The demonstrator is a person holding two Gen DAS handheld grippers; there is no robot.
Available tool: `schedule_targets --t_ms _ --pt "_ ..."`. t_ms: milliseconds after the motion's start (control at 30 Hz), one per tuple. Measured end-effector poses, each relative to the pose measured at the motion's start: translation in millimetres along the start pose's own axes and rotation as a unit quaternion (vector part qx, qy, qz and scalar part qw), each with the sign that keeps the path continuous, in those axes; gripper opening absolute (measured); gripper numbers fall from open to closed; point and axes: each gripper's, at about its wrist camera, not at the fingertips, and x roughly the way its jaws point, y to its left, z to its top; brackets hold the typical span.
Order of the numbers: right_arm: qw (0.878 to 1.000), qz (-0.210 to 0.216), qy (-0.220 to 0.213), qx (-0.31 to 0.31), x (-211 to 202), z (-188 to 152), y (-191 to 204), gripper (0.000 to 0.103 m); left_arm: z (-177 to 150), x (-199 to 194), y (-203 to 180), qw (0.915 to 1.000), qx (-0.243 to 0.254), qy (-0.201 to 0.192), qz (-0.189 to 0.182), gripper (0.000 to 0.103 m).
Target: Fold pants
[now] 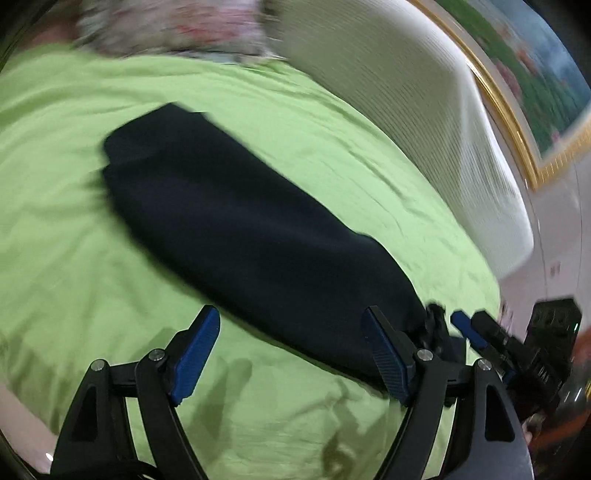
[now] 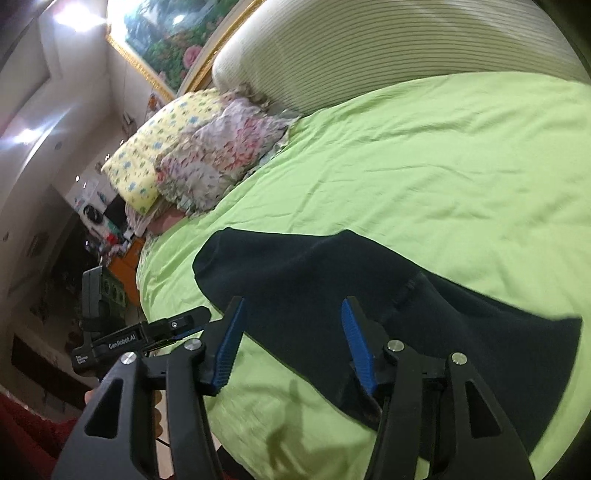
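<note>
Close up, the left hand-held gripper [image 1: 291, 350] is hanging w/ its jaws wide apart, and nothing is sitting between them but green sheet. The right hand-held gripper [image 2: 293, 343] is also standing w/ jaws apart, not pinching anything; one blue pad is sitting over the near edge of the pants [image 2: 369, 295], but it's not squeezing.

A bit further, the pants are lying flat on the bed [image 2: 443, 166], dark navy or black, looking folded into one long strip already. They are stretching away from both grippers across the green sheet.

I think the cloth is soft, floppy & light, so it is going to sag and slide if picked up by one spot only. Best to be grabbing two corners of one short end, one per gripper, and lifting both together so the fold is staying neat. The sheet could be getting pinched too, so go for the edge only.

Far back, the flowery pillows [image 2: 207, 155] are piling by the striped headboard [image 2: 406, 48], & a gold-framed picture [image 2: 166, 33] is hanging on the wall
</note>
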Motion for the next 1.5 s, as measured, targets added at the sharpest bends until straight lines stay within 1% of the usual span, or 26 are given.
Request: schedule_targets --t_ms 67,167,233,300,367,500,667,800,833,967,1033,1133,1167,1233,1300,1400,1433,1467,1500 --pt "1.0 -0.005 0.013 -0.011 12 6 5 0.055 6 -2 21 0.999 -0.04 -0.004 0.018 0.08" --pt "0.998 -0.003 0.054 -0.025 37 17 14 0.056 14 -4 43 0.997 -0.072 -0.007 0.028 0.08" --pt "0.996 0.001 0.082 -0.047 55 22 23 0.057 21 -6 54 0.9948 -0.095 -0.015 0.033 0.08" --pt "0.992 -0.001 0.107 -0.068 72 27 32 0.058 29 -7 61 0.9935 -0.105 -0.021 0.037 0.08" --pt "0.989 0.003 0.124 -0.083 87 33 40 0.058 34 -3 63 0.9927 -0.105 -0.025 0.054 0.08" --pt "0.983 -0.007 0.139 -0.124 113 44 57 0.059 42 5 66 0.9919 -0.103 -0.022 0.07 0.08" --pt "0.971 -0.001 0.163 -0.176 150 63 77 0.059 49 12 82 0.9881 -0.128 -0.026 0.082 0.08" --pt "0.955 0.002 0.19 -0.227 189 83 97 0.059 53 19 96 0.986 -0.148 -0.018 0.074 0.08" --pt "0.95 0.005 0.201 -0.241 200 87 102 0.059 55 21 98 0.9857 -0.15 -0.02 0.073 0.08" --pt "0.93 0.017 0.244 -0.276 239 95 114 0.059 58 24 101 0.9853 -0.152 -0.026 0.073 0.08" --pt "0.918 0.015 0.263 -0.295 260 94 119 0.059 60 24 101 0.9849 -0.153 -0.03 0.074 0.08" --pt "0.906 0.025 0.295 -0.301 283 93 121 0.058 60 24 101 0.9842 -0.157 -0.034 0.075 0.08" --pt "0.903 0.026 0.302 -0.303 290 92 121 0.055 61 24 102 0.9842 -0.157 -0.035 0.074 0.079" --pt "0.894 0.038 0.322 -0.309 302 90 123 0.053 63 26 103 0.9839 -0.16 -0.038 0.071 0.078" --pt "0.889 0.049 0.335 -0.309 310 92 124 0.052 65 27 105 0.9841 -0.159 -0.041 0.068 0.078" --pt "0.884 0.059 0.357 -0.295 322 96 123 0.043 67 29 105 0.9848 -0.152 -0.046 0.07 0.072" --pt "0.884 0.059 0.36 -0.292 323 98 122 0.037 68 29 105 0.9851 -0.148 -0.048 0.073 0.067" --pt "0.884 0.06 0.36 -0.291 323 99 122 0.03 69 30 105 0.9856 -0.142 -0.051 0.076 0.055" --pt "0.886 0.062 0.356 -0.291 319 100 122 0.026 69 31 106 0.986 -0.137 -0.052 0.08 0.047"
